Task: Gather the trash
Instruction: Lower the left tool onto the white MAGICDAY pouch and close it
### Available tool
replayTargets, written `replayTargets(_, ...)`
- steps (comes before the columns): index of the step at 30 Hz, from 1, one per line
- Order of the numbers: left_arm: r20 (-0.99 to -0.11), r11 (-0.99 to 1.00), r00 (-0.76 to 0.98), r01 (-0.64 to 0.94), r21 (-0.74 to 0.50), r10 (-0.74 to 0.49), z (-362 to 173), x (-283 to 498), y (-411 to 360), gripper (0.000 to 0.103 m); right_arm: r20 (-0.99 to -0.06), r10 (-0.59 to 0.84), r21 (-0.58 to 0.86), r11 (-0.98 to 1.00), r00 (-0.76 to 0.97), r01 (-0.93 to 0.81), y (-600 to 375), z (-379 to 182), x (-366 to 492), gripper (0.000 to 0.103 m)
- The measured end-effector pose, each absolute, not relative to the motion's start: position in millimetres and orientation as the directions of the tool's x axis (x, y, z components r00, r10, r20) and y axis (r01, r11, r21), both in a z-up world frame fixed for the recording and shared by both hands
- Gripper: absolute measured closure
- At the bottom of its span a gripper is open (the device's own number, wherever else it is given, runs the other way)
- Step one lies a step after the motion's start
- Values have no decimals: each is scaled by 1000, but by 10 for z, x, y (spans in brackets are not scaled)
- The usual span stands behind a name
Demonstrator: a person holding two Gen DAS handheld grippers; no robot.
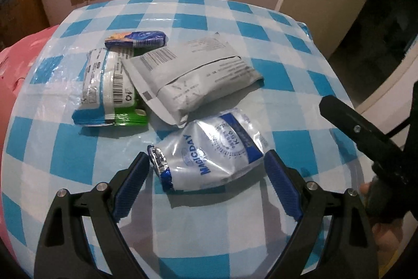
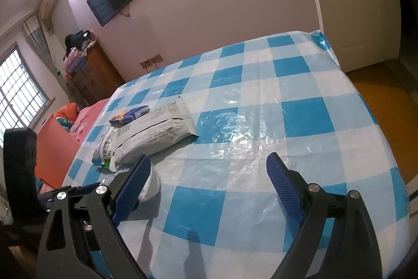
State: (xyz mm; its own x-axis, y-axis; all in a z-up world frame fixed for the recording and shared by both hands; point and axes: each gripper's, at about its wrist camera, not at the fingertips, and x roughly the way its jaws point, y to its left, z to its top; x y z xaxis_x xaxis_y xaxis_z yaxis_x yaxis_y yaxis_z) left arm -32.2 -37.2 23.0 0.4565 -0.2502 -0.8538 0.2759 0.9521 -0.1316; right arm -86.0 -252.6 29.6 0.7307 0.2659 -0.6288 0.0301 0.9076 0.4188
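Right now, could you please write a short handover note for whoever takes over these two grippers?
Left gripper: open, straddling the silver-blue pouch, not yet closed on it.
Right gripper: open, empty, over bare checkered tablecloth.
Trash on the table: the pouch nearest; behind it the grey mailer bag, partly lying over the white-green packet, then the small blue wrapper farthest back.
Done: nothing collected that I can see.
Left: all four pieces. No bin in view.

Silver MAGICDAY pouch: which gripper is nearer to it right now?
Left. The left gripper is open with its fingers on either side of the silver MAGICDAY pouch. The right gripper, also open, hangs over bare checkered tablecloth, off to the pouch's right.
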Motion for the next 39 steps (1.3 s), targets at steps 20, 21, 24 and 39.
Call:
replayTargets(20, -864, 880, 452, 474, 20, -224, 157, -384, -868, 19, -637, 255, 435, 898, 728, 66, -2705, 228, -853, 14)
replayTargets(21, -862, 863, 437, 505, -1, -256, 181, -411, -874, 19, -637, 253, 435, 898, 728, 68, -2713, 226, -855, 14)
replayTargets(24, -848, 855, 468, 518, 35, -250, 230, -437, -882, 19, -639, 249, 435, 897, 727, 75, -2727, 218, -855, 14)
replayTargets(39, -862, 846, 444, 533, 35, -244, 125, -150, -976, 19, -650, 247, 431, 898, 719, 82, -2729, 180, -829, 14)
